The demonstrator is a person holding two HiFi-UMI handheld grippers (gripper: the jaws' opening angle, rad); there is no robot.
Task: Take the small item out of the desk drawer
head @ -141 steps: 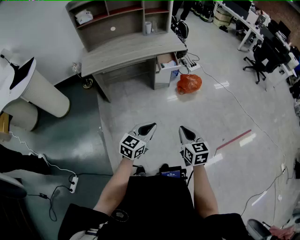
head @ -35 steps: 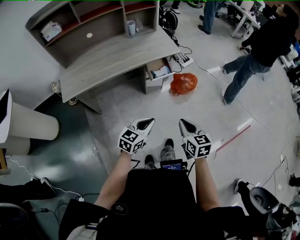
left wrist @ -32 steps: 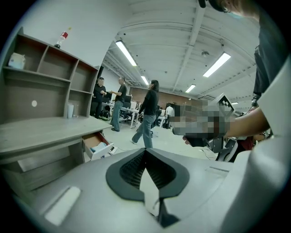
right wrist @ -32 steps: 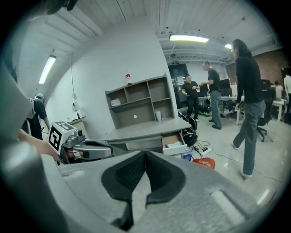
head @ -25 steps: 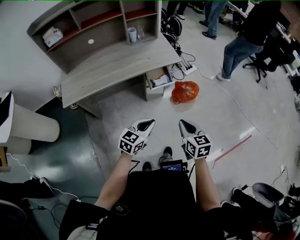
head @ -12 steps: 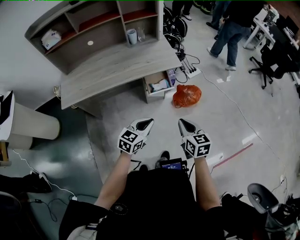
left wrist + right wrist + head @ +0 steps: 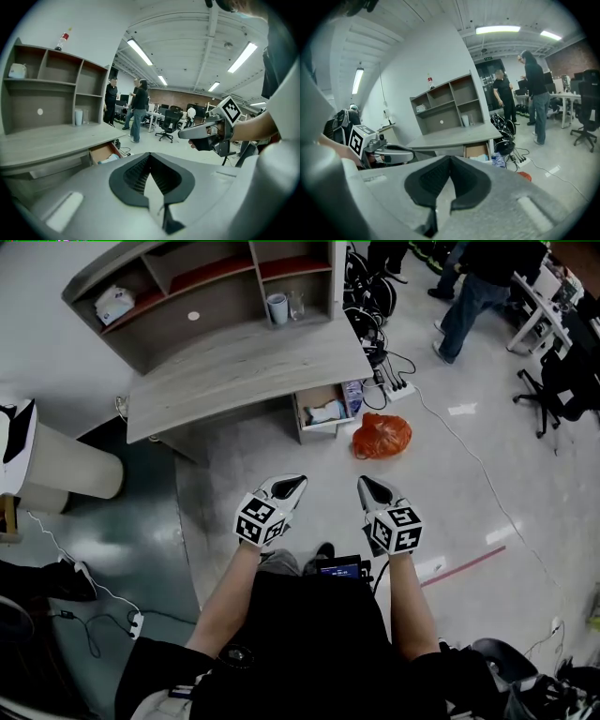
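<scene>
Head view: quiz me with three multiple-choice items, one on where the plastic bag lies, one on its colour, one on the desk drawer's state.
1. Where is the plastic bag? A on the desk top; B on the floor beside the desk drawer; C on a shelf.
2. Its colour? A orange; B blue; C black.
3. The desk drawer is: A shut; B taken out; C pulled open.
Answers: 1B, it lies on the floor next to the drawer; 2A, plainly orange; 3C, its inside shows.
</scene>
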